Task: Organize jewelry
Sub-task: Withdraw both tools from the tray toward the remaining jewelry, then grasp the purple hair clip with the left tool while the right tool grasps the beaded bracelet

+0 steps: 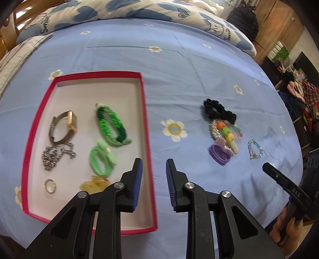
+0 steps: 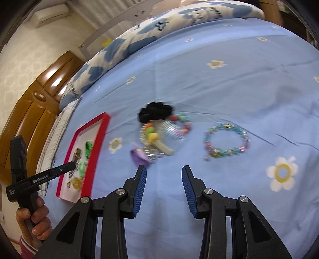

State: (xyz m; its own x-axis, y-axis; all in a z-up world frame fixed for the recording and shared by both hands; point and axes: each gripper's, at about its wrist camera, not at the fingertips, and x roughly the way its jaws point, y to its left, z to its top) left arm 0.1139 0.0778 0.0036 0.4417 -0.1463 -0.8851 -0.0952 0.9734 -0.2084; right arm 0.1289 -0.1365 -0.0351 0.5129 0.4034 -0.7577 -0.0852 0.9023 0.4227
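A red-rimmed tray (image 1: 145, 111) lies on the blue bedsheet and holds a watch (image 1: 63, 127), a silver chain (image 1: 56, 155), two green hair ties (image 1: 111, 125), a ring (image 1: 49, 185) and an amber clip (image 1: 93, 184). My left gripper (image 1: 153, 179) is open and empty over the tray's right rim. To the right lies a pile: a black scrunchie (image 2: 155, 113), a beaded clip (image 2: 157, 139) and a purple tie (image 2: 138, 157). A pastel bead bracelet (image 2: 226, 139) lies apart. My right gripper (image 2: 164, 185) is open and empty, in front of the pile.
A quilt with blue hearts (image 1: 119, 10) is bunched at the far edge of the bed. A wooden wardrobe (image 2: 30, 111) stands to the left. The person's hand (image 2: 33, 217) holds the left gripper's handle beside the tray (image 2: 99, 139).
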